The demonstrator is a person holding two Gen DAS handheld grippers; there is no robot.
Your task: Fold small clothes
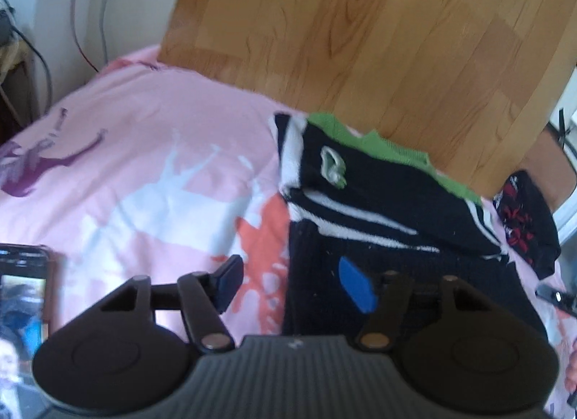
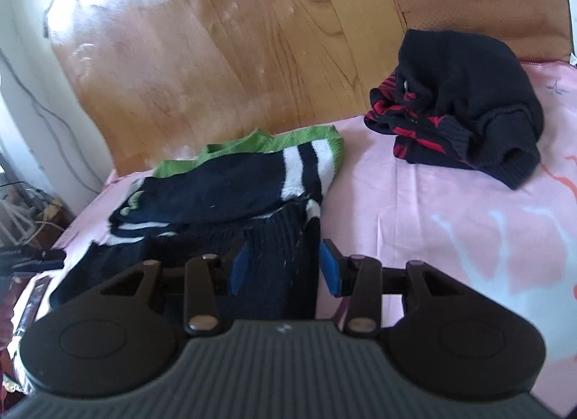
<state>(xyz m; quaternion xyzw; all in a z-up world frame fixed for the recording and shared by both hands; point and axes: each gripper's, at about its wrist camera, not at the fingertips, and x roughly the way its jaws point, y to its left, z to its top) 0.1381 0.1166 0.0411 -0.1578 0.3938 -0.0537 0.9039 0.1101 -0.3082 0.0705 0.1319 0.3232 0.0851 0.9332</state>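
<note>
Two knitted garments [image 2: 223, 188] (one folded), one phone [image 1: 21, 296], one headboard [image 2: 216, 58]

free: pink sheet [image 1: 144, 152] left | blocked: wooden board [image 1: 360, 40] behind, black-red garment [image 2: 465, 101] right

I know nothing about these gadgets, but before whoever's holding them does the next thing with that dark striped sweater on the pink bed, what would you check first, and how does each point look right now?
1. Left gripper let go: ok, jaws apart, one finger over the striped sweater, the other over the pink sheet.
2. Right gripper let go: ok, pads stand either side of the sweater's near edge without pressing.
3. Sweater folded flat: cannot tell, layers overlap, green collar peeks out behind.
4. Next garment reachable: ok, the black-and-red garment lies apart, bunched.
5. Phone out of the way: ok, off to the side.
</note>
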